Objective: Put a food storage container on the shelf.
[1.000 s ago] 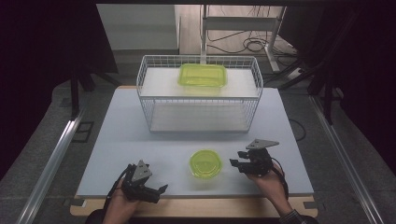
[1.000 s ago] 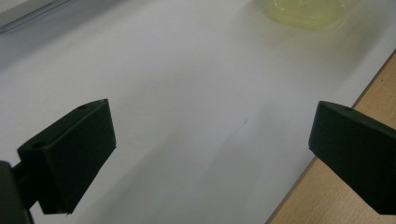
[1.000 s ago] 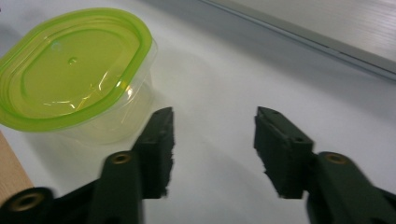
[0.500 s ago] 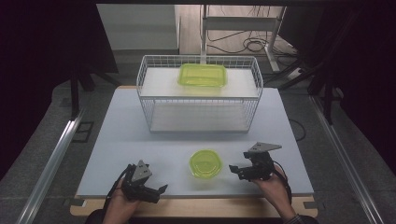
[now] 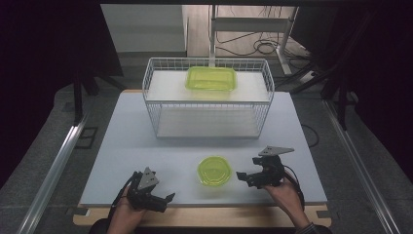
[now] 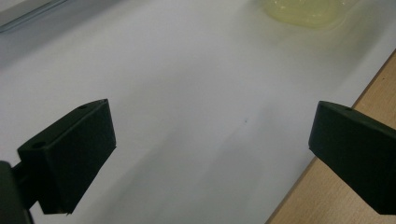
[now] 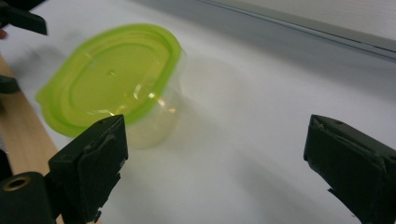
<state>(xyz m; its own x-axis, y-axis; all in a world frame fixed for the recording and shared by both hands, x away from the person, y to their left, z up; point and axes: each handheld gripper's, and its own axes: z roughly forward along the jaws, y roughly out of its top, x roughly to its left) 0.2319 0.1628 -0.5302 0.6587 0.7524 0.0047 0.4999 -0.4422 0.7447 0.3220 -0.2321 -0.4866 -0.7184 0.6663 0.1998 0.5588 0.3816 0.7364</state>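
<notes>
Your right gripper, jaws just spread and empty, sits beside the round, glossy green-lidded plastic container, bare white tabletop around.

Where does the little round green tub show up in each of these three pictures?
High view: the round tub sits low and centre on the white table, just left of the right claw.
Left gripper view: its pale edge is at the top, right of centre.
Right gripper view: it is upper left.
Shared landmark: the table's wooden front edge.
</notes>
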